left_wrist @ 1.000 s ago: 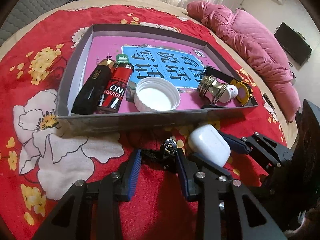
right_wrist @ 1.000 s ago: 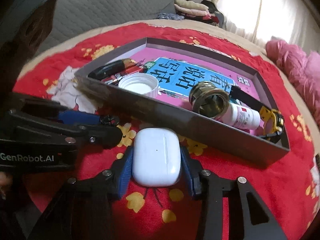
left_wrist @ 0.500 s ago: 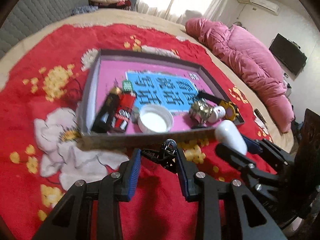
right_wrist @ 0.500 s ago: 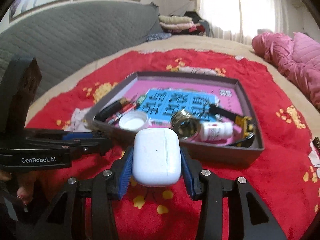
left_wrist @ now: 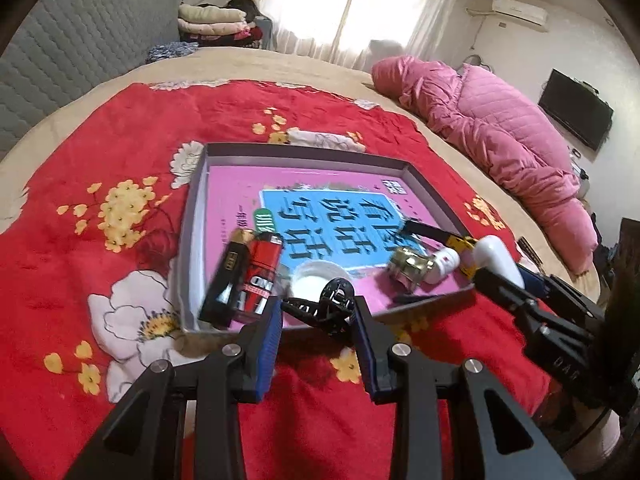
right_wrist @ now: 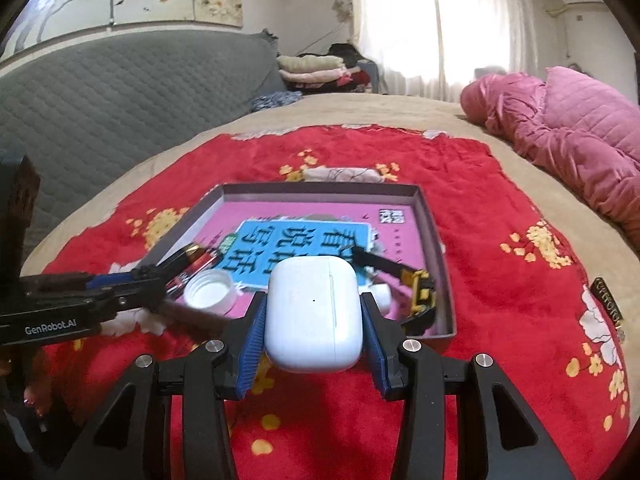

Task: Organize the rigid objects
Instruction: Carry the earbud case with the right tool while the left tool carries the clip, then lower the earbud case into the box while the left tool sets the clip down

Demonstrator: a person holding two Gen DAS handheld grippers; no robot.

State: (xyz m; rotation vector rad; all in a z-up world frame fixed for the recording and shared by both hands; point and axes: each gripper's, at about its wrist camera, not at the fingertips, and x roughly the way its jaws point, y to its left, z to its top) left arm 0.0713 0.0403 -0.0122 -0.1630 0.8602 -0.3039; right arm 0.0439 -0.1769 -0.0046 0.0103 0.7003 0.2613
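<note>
Left gripper (left_wrist: 318, 316): blue-padded jaws clamped on a small black plastic part with a round wheel-like head (left_wrist: 326, 304), held above the red floral blanket (left_wrist: 80, 152) at the near edge of the shallow grey cardboard tray (left_wrist: 192, 208).

Right gripper (right_wrist: 313, 312): jaws clamped on a white rounded plastic earbud case (right_wrist: 314, 312), raised just short of the same tray.

Tray contents, left wrist view: black lighter (left_wrist: 226, 280) and red lighter (left_wrist: 262, 272) at 9 o'clock, white plastic cap (left_wrist: 314, 278) at 6 o'clock, gold-capped white bottle (left_wrist: 420, 270) and yellow-black watch (left_wrist: 444, 238) at 3 o'clock.
</note>
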